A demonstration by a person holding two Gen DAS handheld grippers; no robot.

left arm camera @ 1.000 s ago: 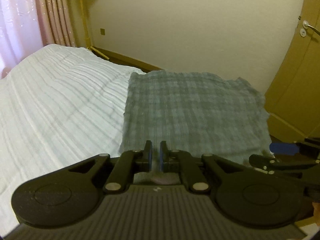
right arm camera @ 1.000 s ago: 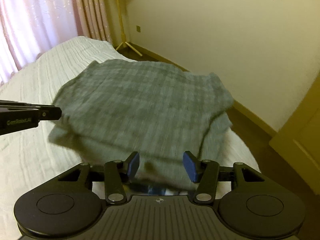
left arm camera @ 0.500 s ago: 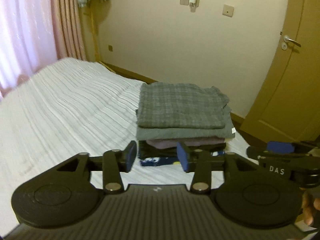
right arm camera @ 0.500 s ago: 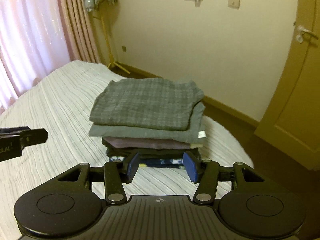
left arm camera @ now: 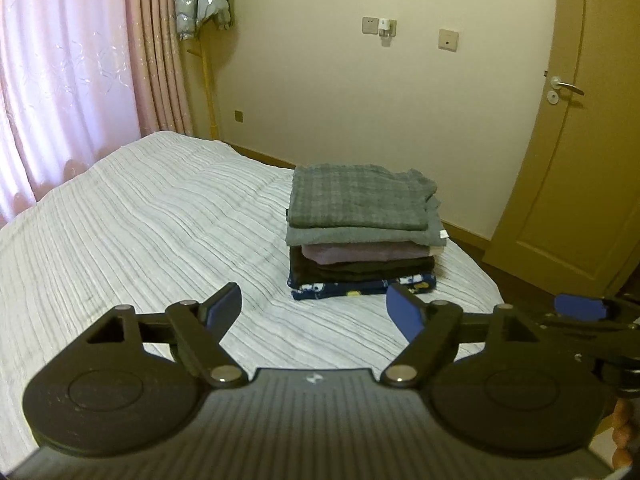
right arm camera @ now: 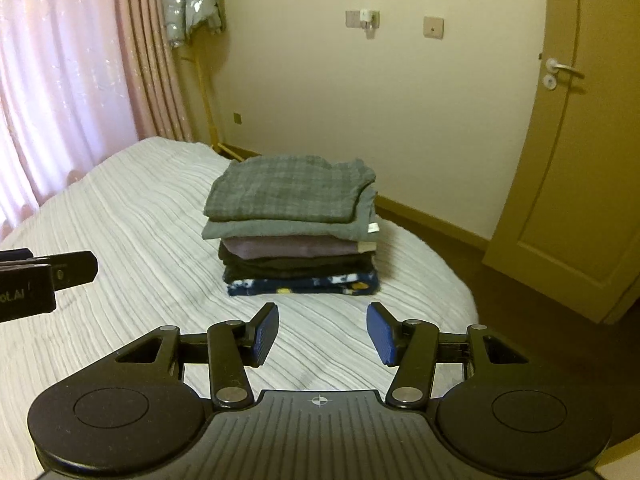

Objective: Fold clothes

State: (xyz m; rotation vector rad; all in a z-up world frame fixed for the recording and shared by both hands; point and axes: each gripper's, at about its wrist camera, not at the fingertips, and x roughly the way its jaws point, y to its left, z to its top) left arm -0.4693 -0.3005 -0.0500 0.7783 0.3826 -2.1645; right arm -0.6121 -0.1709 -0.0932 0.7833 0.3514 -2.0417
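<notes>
A bedroom with cream walls, pink curtains (left arm camera: 80,80) and a tan door (right arm camera: 568,160); the white ribbed bedspread (left arm camera: 140,240) fills most of the view. Near the bed's far corner stands a stack of folded clothes (right arm camera: 296,236), the grey plaid piece (right arm camera: 288,192) on top, a navy patterned one (right arm camera: 304,285) at the bottom. Every garment in sight lies folded. The stack sits close to the mattress edge and its upper layers overhang a little on the door side, so I'd judge a nudge or a tug at the bedspread could slide them off. The left gripper (left arm camera: 316,314) hangs wide open, holding nothing, short of the stack. The right gripper (right arm camera: 323,334) is likewise spread and empty, touching nothing.
</notes>
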